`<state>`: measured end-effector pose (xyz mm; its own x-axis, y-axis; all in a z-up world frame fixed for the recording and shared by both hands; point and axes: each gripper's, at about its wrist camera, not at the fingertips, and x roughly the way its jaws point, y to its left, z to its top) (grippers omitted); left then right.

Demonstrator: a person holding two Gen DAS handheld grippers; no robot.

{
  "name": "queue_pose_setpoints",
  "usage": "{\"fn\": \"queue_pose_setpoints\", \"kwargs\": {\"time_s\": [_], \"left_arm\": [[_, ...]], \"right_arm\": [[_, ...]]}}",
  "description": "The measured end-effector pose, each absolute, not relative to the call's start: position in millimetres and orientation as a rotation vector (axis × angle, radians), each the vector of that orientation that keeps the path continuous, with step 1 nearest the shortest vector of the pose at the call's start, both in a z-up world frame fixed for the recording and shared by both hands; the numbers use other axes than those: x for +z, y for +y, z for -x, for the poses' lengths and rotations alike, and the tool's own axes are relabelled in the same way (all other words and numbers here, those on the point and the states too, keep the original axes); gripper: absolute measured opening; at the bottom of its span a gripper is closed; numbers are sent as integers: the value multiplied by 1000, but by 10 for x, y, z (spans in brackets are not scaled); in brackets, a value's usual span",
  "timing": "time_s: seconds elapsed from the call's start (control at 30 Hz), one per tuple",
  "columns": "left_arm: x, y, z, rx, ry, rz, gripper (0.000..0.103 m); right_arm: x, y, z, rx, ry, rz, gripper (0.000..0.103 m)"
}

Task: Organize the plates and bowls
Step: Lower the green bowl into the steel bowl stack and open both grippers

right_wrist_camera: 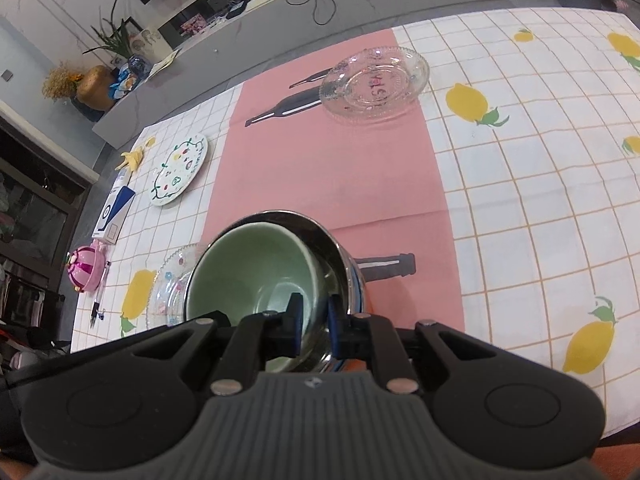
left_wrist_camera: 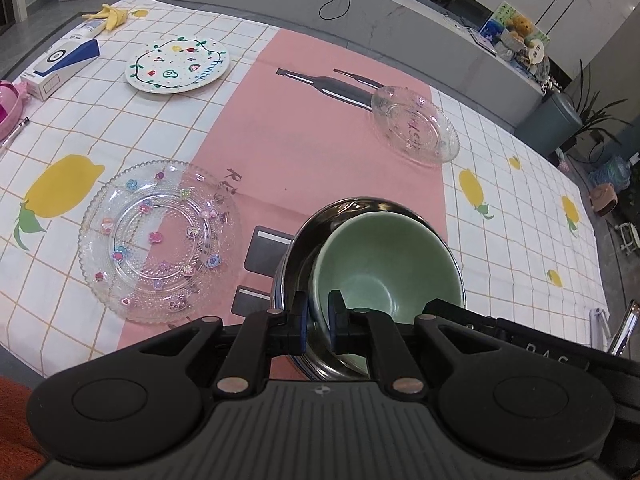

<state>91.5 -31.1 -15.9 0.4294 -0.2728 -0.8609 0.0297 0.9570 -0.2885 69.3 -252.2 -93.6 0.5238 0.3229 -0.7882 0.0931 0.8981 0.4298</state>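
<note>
Steel bowl [left_wrist_camera: 298, 248]: round, polished metal, mirror-bright wall, standing on the pink runner [left_wrist_camera: 320, 128] near the table's front edge. Contents: one green bowl [left_wrist_camera: 384, 264], glazed ceramic, pale matte interior, nested inside and tipped so its rim leans toward the steel wall on one side.

Left gripper [left_wrist_camera: 318, 320]: black linkage, blue-padded fingers. Jaws nearly closed, straddling the near rims; one finger sits outside the steel wall, the other inside the green bowl, pinching both rims together.

Right gripper [right_wrist_camera: 314, 320]: same build. Jaws narrowly set over the opposite side of the stack; one finger lies inside the green bowl [right_wrist_camera: 256, 272], the other by the steel bowl [right_wrist_camera: 344, 264] wall. Firm contact cannot be told from this view.

Flowered glass plate [left_wrist_camera: 160, 240]: clear pressed glass, beaded texture, scalloped edge, small coloured flower motifs; lies flat just beside the steel bowl, half on the runner, half on the checked lemon-print tablecloth [left_wrist_camera: 60, 272].

Glass dish [left_wrist_camera: 416, 126]: clear, shallow, ribbed rim, pink lettering on its base; far side of the runner, well apart from the bowls.

Painted plate [left_wrist_camera: 178, 65]: white ceramic, vine and fruit drawings; far left on the cloth.

Also present: blue-and-white carton [left_wrist_camera: 60, 66], banana peel [left_wrist_camera: 109, 14], pink round object [right_wrist_camera: 86, 270].
</note>
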Motion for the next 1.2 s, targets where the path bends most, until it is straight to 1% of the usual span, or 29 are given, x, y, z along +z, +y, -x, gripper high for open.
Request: {"fn": "queue_pose_setpoints", "kwargs": {"time_s": [0.1, 0.23, 0.33, 0.4, 0.5, 0.53, 0.67, 0.77, 0.8, 0.87, 0.9, 0.93, 0.97, 1.0, 1.07, 1.2], "left_arm": [[-152, -331, -930, -184, 1116, 226, 12], [-153, -340, -947, -185, 1119, 215, 12], [-138, -342, -952, -190, 1118, 213, 13], [-124, -335, -956, -188, 1114, 214, 14], [-32, -335, -938, -172, 1060, 177, 14], [-9, -338, -939, -177, 1054, 176, 14], [54, -322, -942, -185, 1042, 185, 14], [97, -285, -921, -201, 1028, 209, 16], [112, -275, -912, -206, 1022, 215, 17], [156, -259, -870, -215, 1002, 215, 25], [182, -248, -841, -220, 985, 212, 27], [206, -236, -811, -224, 968, 209, 33], [228, -225, -784, -232, 951, 206, 38], [257, -211, -758, -238, 932, 204, 41], [302, -177, -710, -247, 897, 201, 50], [370, -42, -660, -242, 846, 208, 56]], "right_arm": [[-954, -2497, -700, 139, 1022, -431, 14], [-945, -2463, -702, 145, 1013, -406, 18], [-932, -2438, -692, 148, 1004, -378, 18], [-925, -2439, -683, 157, 999, -375, 22], [-874, -2458, -649, 175, 963, -381, 34], [-844, -2461, -634, 176, 947, -375, 36], [-827, -2494, -619, 181, 927, -386, 37], [-820, -2527, -595, 199, 912, -411, 44], [-810, -2533, -580, 204, 902, -416, 47], [-787, -2555, -549, 208, 877, -425, 52], [-774, -2567, -534, 209, 864, -431, 57], [-762, -2578, -518, 210, 851, -436, 61], [-752, -2591, -502, 211, 837, -444, 63], [-742, -2605, -487, 212, 822, -453, 66], [-722, -2635, -460, 210, 793, -475, 69], [-682, -2656, -406, 237, 740, -517, 72]]}}
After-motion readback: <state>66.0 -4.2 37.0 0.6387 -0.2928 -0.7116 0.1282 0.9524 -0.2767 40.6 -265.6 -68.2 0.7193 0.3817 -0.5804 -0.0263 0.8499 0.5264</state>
